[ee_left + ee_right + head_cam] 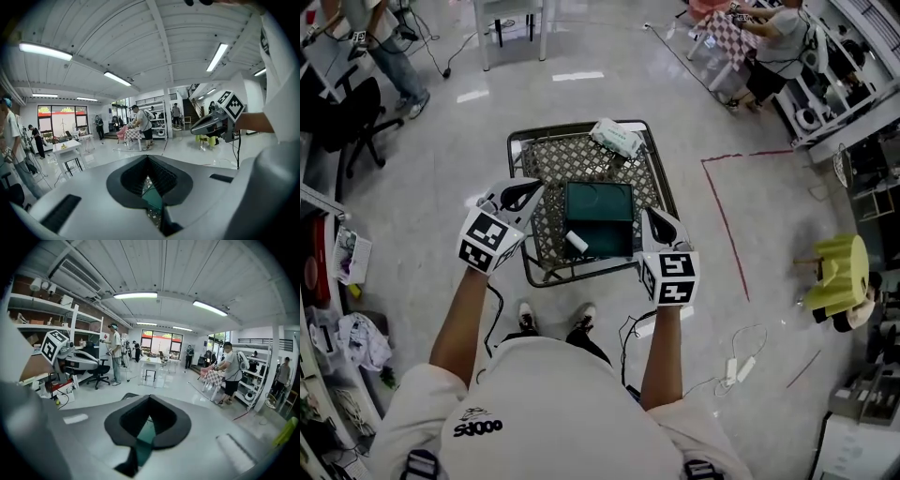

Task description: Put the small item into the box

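A dark green open box [600, 208] rests on a small wire-mesh table [551, 161] in front of me. A small white item [577, 241] lies inside the box, near its front left corner. My left gripper [528, 191] hovers by the box's left side, jaws shut and empty. At the box's right front corner, my right gripper [654, 218] is also shut with nothing in it. In the left gripper view the left gripper [147, 163] shows closed pads with green below them, and the right gripper [212, 124] is seen from the side. The right gripper [149, 405] looks the same in its own view.
A white packet [616, 137] lies at the table's far edge. A red tape line [727, 220] marks the floor to the right, beyond it a yellow-green stool [839, 272]. Cables [741, 361] lie near my right. A black office chair [352, 117] and standing people are at the left.
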`<act>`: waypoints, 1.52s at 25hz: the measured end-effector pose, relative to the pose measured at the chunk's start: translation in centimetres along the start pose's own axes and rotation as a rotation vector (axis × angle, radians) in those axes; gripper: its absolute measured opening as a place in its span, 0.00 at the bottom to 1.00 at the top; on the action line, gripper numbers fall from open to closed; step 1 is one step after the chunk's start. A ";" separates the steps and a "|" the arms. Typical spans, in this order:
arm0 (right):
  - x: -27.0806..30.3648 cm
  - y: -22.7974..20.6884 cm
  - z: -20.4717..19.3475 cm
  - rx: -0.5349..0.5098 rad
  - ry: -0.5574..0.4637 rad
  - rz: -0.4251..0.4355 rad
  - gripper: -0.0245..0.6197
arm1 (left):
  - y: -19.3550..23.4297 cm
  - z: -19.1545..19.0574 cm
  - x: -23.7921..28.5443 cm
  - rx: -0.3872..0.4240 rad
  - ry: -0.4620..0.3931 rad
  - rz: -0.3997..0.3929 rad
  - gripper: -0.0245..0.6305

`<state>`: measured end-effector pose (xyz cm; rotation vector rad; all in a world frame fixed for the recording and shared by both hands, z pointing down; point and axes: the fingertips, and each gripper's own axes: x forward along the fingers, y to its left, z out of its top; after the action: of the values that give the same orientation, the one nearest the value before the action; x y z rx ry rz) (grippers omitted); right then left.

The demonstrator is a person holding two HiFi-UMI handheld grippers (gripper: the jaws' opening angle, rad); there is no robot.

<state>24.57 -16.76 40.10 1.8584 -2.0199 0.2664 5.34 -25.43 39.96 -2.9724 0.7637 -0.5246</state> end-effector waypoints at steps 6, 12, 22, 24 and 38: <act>-2.4 -0.7 4.4 -0.042 -0.094 -0.019 0.05 | 0.3 3.7 -0.5 0.078 -0.055 0.008 0.04; -4.7 -1.1 7.8 -0.080 -0.174 -0.037 0.05 | 0.1 6.8 -0.7 0.135 -0.113 0.011 0.04; -6.7 -1.6 9.6 -0.093 -0.222 -0.052 0.05 | -0.7 10.0 -1.8 0.171 -0.170 0.017 0.04; -6.8 -1.2 9.8 -0.099 -0.230 -0.043 0.05 | -0.7 10.1 -2.1 0.172 -0.176 0.019 0.04; -6.7 -0.5 9.8 -0.121 -0.216 -0.031 0.05 | -1.3 10.1 -2.5 0.172 -0.169 0.004 0.04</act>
<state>23.92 -14.51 28.44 1.9106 -2.0915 -0.0681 7.21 -23.65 29.81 -2.8110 0.6724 -0.3150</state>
